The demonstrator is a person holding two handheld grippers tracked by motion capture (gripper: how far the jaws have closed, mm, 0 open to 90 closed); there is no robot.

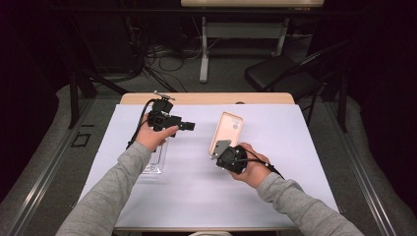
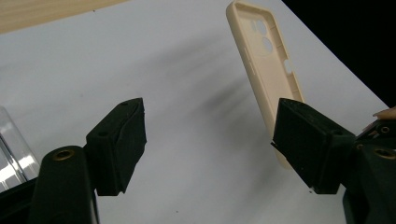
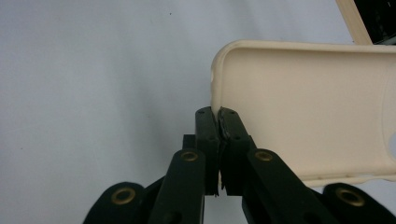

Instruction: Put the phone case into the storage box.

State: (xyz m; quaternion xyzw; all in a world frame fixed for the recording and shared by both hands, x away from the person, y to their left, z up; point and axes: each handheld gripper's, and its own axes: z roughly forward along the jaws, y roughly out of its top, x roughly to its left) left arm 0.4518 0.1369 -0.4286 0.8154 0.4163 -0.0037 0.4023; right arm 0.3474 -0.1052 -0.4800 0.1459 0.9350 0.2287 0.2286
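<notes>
Fingers on the left gripper are spread apart with nothing between them, just hovering over the white table and aimed across toward the middle. Under that forearm there's a clear plastic tray or sleeve thing lying flat, can't really tell what it is. Moving right, the cream phone case is held up off the table, tilted, open side facing the left hand, camera cutouts at the far end. It's pinched at its near edge by the right gripper, whose jaws are squeezed tight on the rim. So my guess is we're mid hand-off or setting up a two-handed hold on the case. Next move probably needs the left one to slide over so its pads straddle the case's long edge, then close gently; that soft rim looks like it'd flex or slip.
</notes>
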